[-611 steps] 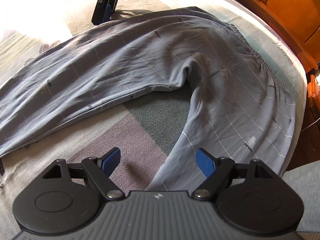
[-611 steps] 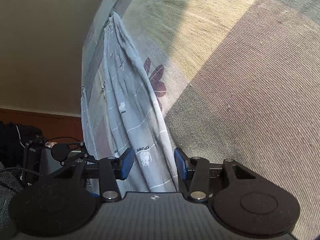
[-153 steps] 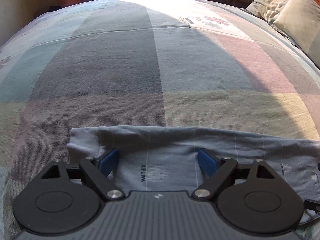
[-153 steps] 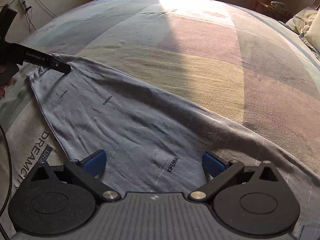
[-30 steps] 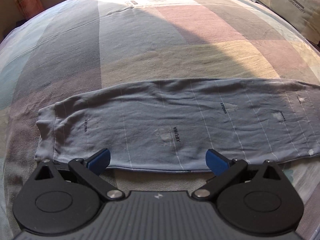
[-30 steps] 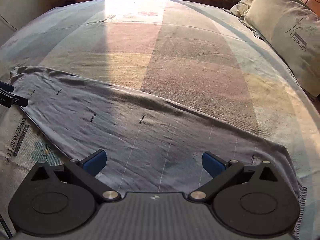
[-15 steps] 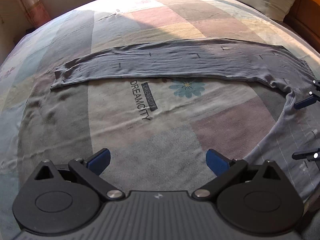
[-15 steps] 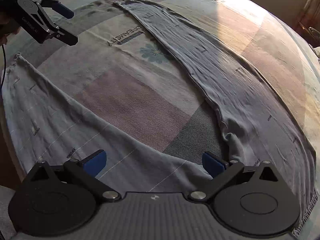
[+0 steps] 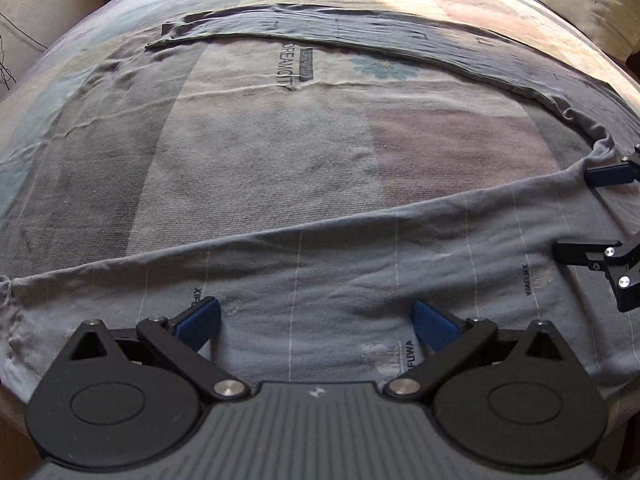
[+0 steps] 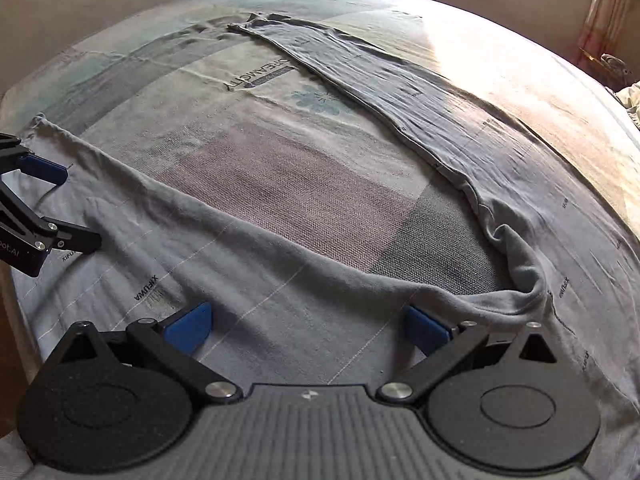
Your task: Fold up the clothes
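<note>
Bed (image 9: 280, 152) carries grey trousers (image 9: 320, 272), legs spread apart, unfolded; left gripper (image 9: 316, 320) and right gripper (image 10: 306, 324) held wide, nothing gripped; folding judged barely begun.

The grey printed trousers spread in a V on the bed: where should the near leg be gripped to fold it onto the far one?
Judging by the layout, grip the near leg of the grey printed trousers along its near edge, coming in low from the bedside. It lies flat under both open tools, left tool toward the cuff, right tool toward the crotch, so two spaced pinches could carry it across the patchwork bedspread.
</note>
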